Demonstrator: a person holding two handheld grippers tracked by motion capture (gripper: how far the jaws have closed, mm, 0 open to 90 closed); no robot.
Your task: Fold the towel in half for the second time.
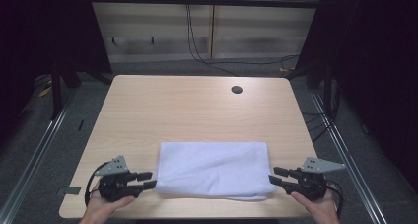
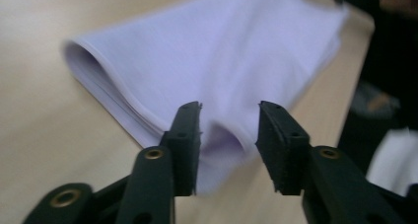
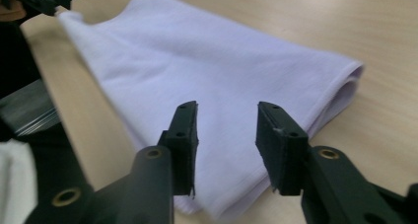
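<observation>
**Folded cloth released on the worktop**

The pale wooden worktop [image 1: 197, 110] carries a folded white cloth [image 1: 213, 168] near its front edge. Left gripper [image 1: 147, 180] and right gripper [image 1: 274, 176] flank its corners, jaws parted, gripping nothing.

From my high view the wooden table [image 1: 197, 110] is evenly lit from above, with blackness at nine and three o'clock. My gripper views are soft: the white folded towel [image 2: 222, 61] blurs toward twelve o'clock and looks faintly violet.
</observation>
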